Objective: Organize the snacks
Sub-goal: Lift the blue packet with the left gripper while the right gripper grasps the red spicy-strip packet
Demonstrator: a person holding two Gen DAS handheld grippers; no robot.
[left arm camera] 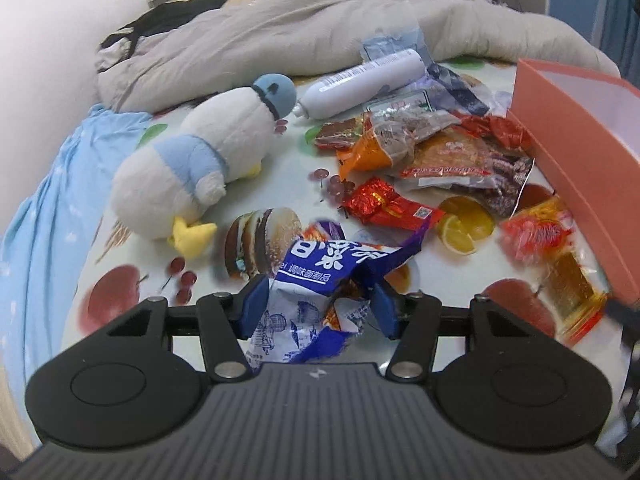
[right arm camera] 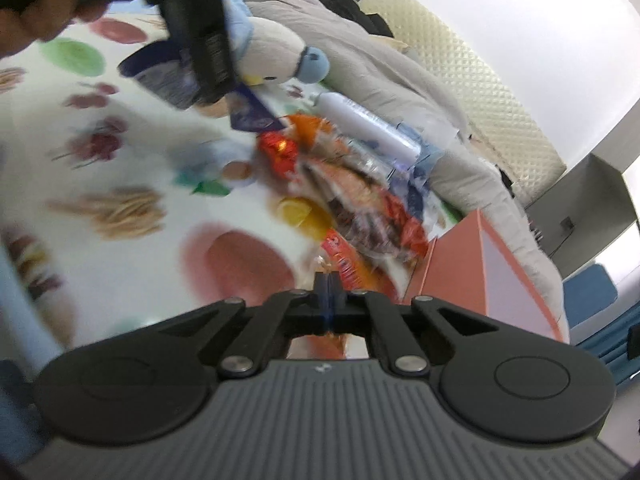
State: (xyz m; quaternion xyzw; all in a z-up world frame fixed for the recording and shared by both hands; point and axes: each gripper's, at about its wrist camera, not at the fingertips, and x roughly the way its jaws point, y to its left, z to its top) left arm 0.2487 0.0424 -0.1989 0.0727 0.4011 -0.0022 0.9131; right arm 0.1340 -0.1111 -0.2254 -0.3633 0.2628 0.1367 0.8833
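The left gripper (left arm camera: 316,308) squeezes a crumpled blue bag (left arm camera: 320,280) between its pads, with the snack pile (left arm camera: 432,152) ahead and the pink box (left arm camera: 576,128) to its right. The right gripper (right arm camera: 330,282) is pressed together, maybe pinching an orange packet (right arm camera: 348,266), though blur hides it.

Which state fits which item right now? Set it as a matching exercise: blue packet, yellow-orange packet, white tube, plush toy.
Items:
1 blue packet
2 yellow-orange packet
3 white tube
4 plush toy

States:
A lying, nozzle toward the plush toy
B pinched in the right gripper
C white and pale blue, yellow feet
D clamped in the left gripper

Pairs: 1-D, 2-B, 3-A, 4-C
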